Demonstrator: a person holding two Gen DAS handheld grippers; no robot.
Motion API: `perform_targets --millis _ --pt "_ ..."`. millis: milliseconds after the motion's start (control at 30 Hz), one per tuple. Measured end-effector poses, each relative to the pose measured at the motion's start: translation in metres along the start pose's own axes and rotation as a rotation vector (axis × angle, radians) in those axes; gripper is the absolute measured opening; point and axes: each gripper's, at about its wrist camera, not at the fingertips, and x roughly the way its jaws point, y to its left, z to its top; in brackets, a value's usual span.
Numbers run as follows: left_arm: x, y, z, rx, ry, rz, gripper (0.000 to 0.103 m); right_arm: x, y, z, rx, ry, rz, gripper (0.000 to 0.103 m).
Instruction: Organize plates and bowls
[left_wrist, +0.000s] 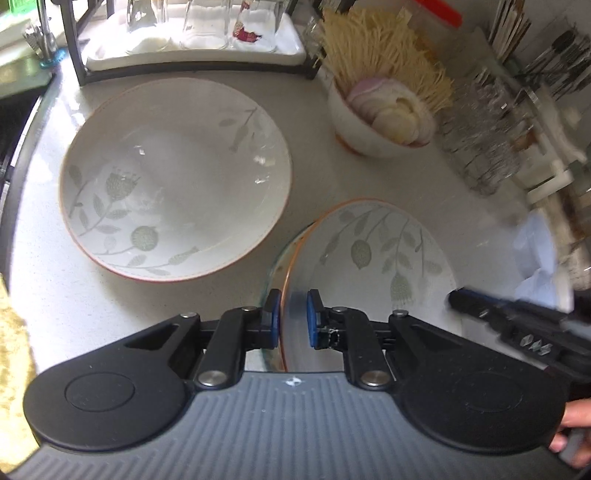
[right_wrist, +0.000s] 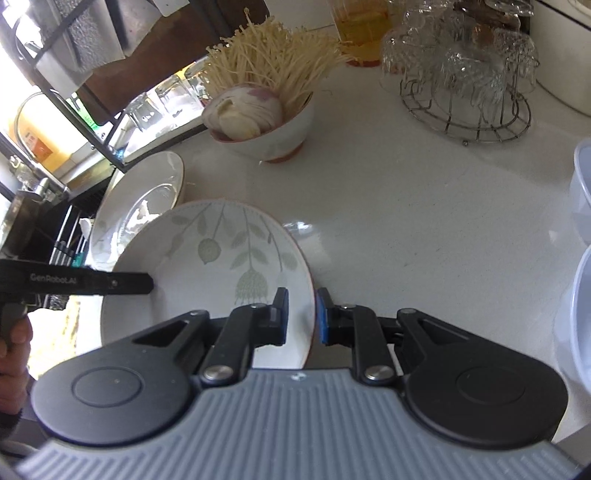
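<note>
A smaller white floral bowl (left_wrist: 380, 258) with an orange rim is held between both grippers, tilted above the counter. My left gripper (left_wrist: 293, 317) is shut on its left rim. My right gripper (right_wrist: 302, 314) is shut on its right rim (right_wrist: 221, 258). A larger white floral bowl (left_wrist: 173, 177) sits on the white counter to the left; it also shows in the right wrist view (right_wrist: 136, 206). A glass rim (left_wrist: 275, 266) shows under the held bowl's left edge. The right gripper's arm (left_wrist: 517, 317) enters the left wrist view from the right.
A small bowl of sliced onion and enoki mushrooms (left_wrist: 384, 118) stands behind. A black rack with glasses on a white tray (left_wrist: 192, 37) is at the back. A wire stand of glass cups (right_wrist: 465, 81) and white plastic containers (right_wrist: 580, 295) are on the right. The sink (left_wrist: 14, 122) lies left.
</note>
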Motion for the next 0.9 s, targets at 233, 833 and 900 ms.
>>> perform_targets --millis 233,833,900 --pt "0.004 0.001 -0.001 -0.033 0.025 0.008 0.017 0.006 -0.004 0.001 -0.008 0.012 0.005 0.018" --pt "-0.04 0.004 -0.007 -0.044 -0.086 0.052 0.02 -0.008 -0.002 -0.003 0.027 -0.047 0.007 0.019" --pt "-0.049 0.003 -0.006 -0.048 -0.108 0.046 0.02 -0.016 0.0 -0.001 0.03 -0.071 0.016 0.019"
